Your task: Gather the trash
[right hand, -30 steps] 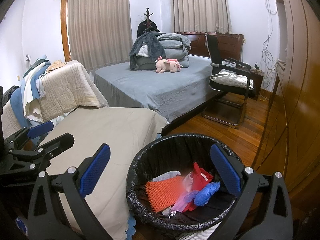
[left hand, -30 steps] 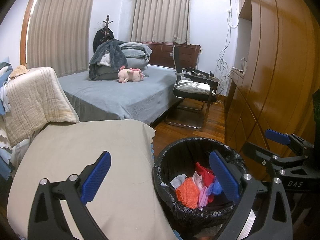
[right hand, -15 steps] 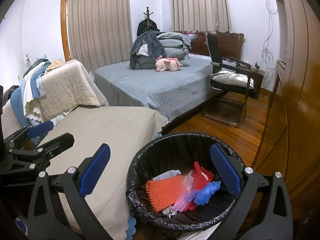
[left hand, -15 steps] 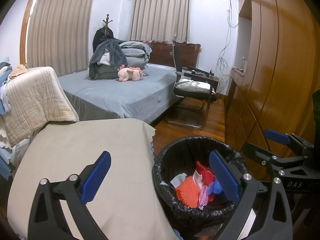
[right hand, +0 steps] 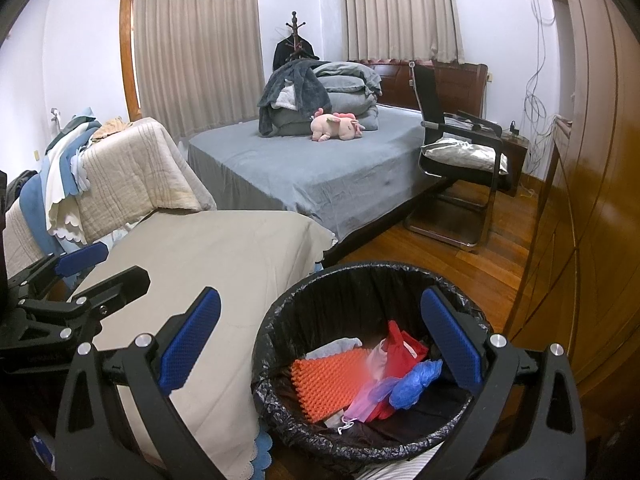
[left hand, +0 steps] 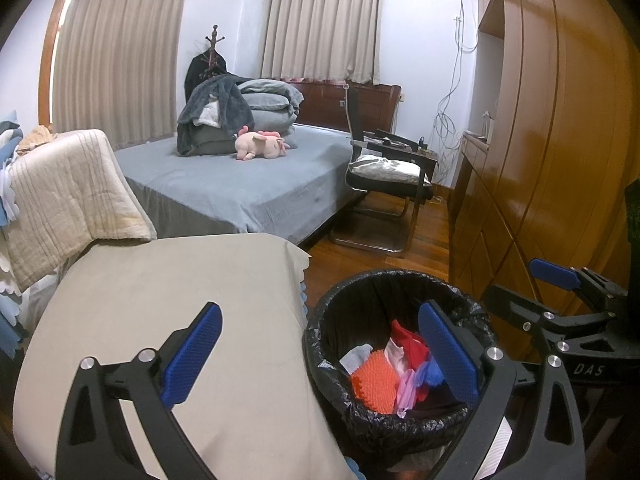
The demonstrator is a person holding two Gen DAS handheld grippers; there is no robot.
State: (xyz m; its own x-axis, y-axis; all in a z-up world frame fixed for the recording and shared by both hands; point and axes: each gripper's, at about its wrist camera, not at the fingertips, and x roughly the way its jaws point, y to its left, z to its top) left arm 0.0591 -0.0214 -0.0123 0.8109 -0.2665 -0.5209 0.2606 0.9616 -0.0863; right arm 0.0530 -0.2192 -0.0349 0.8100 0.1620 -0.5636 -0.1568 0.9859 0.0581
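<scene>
Fingers (left hand: 192,356) wide on both grippers, empty; trash (right hand: 360,380) lies in the bin (right hand: 304,312); seemingly nothing left outside.

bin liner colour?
Black; the liner shows best in the right wrist view.

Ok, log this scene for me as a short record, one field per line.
place: bedroom with wood floor
bin: black-lined trash bin on the floor beside the beige-covered surface
bin contents: orange spiky mat, red bag, blue glove, other scraps
left gripper: open, holding nothing
right gripper: open, holding nothing, above the bin
background: bed with folded bedding and a pink plush toy, black chair
</scene>
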